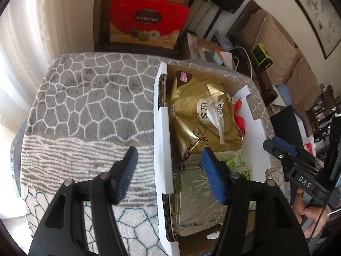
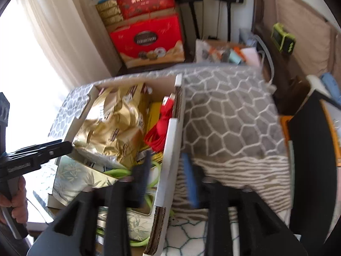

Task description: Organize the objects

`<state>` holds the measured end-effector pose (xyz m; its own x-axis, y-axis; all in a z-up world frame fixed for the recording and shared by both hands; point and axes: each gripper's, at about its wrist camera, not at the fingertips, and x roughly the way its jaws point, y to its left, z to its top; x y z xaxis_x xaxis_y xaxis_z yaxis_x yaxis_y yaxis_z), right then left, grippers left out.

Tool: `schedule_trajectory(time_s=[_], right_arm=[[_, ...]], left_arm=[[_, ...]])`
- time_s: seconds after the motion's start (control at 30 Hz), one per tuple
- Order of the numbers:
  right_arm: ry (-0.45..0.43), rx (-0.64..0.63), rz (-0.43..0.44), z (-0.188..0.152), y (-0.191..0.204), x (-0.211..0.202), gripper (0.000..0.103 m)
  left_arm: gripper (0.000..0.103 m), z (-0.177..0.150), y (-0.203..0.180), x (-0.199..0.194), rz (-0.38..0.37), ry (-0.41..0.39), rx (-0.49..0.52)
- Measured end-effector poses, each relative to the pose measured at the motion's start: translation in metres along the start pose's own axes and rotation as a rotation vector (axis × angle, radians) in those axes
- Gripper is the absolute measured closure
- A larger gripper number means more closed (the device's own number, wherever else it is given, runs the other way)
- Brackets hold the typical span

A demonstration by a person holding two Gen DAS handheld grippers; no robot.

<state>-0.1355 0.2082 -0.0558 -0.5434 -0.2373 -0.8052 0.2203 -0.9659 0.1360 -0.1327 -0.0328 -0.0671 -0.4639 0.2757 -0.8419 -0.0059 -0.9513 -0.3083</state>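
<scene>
A grey rug with a white cobble pattern covered the surface, with curtains at its far left and a red gift box beyond its far edge. The open cardboard box stood on the rug, holding a gold foil bag, a bamboo-print tin, green cable and red cable. The left gripper straddled the box's left wall, the right gripper the right wall; both jaws were released, holding nothing.

"COLLECTION" on red gift bag; "DAS" on right claw.
</scene>
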Motion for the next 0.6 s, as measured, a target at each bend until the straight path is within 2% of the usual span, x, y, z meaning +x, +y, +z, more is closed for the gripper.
schedule_trajectory(time_s=[0.07,0.2,0.3,0.43,0.6], right_arm=[[-0.027,-0.019,-0.017,-0.003,0.005,-0.009,0.046],[-0.057,-0.045,-0.044,-0.014,0.017,-0.024,0.035],[-0.083,-0.063,-0.068,-0.023,0.025,-0.034,0.027],[-0.104,-0.06,-0.068,-0.033,0.031,-0.045,0.022],[-0.117,-0.054,-0.086,-0.046,0.035,-0.056,0.016]], left_arm=[[0.036,-0.003,0.0,-0.012,-0.006,-0.033,-0.004],[0.02,-0.015,-0.009,-0.032,0.014,-0.097,0.015],[0.013,-0.027,-0.017,-0.044,0.055,-0.141,0.051],[0.009,-0.044,-0.027,-0.057,0.114,-0.191,0.087],[0.003,-0.061,-0.035,-0.067,0.152,-0.226,0.113]])
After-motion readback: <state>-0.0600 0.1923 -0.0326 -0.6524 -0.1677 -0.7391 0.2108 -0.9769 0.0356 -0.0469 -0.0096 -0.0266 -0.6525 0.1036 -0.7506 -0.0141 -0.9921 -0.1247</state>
